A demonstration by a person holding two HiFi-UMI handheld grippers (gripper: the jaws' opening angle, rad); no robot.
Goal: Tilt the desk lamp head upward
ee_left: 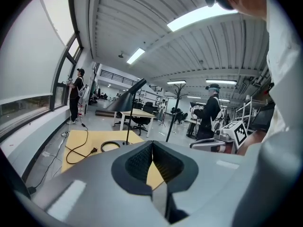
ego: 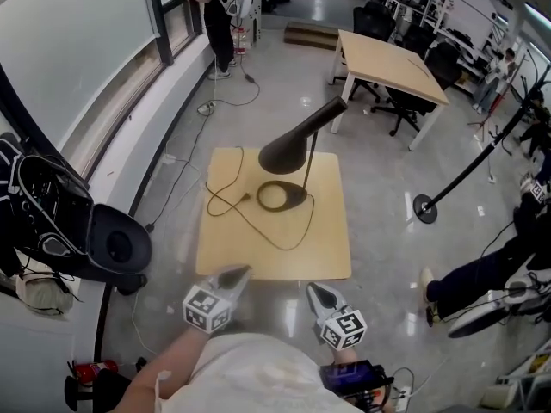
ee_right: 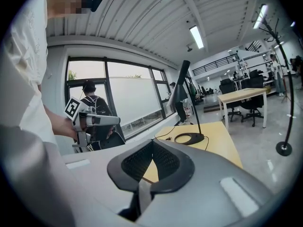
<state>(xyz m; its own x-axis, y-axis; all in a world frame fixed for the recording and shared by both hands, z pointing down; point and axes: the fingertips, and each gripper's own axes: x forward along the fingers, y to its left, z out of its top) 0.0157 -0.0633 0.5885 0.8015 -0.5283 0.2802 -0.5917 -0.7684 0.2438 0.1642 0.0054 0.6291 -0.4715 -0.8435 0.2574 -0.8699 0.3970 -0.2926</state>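
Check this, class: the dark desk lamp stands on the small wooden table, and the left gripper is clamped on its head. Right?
Not quite. The left gripper is shut on nothing, well short of the desk lamp, as the left gripper view shows. The lamp does stand on the small wooden table.

It was a big open-plan office or lab hall: well ahead of the right gripper (ego: 318,292) stood wooden desks (ego: 387,58) with black swivel chairs (ego: 413,101) on a polished grey floor (ego: 258,119), tall windows (ego: 69,50) ran left of the left gripper (ego: 234,274), and strip lights (ee_left: 135,56) lined the ribbed ceiling (ee_left: 123,13).
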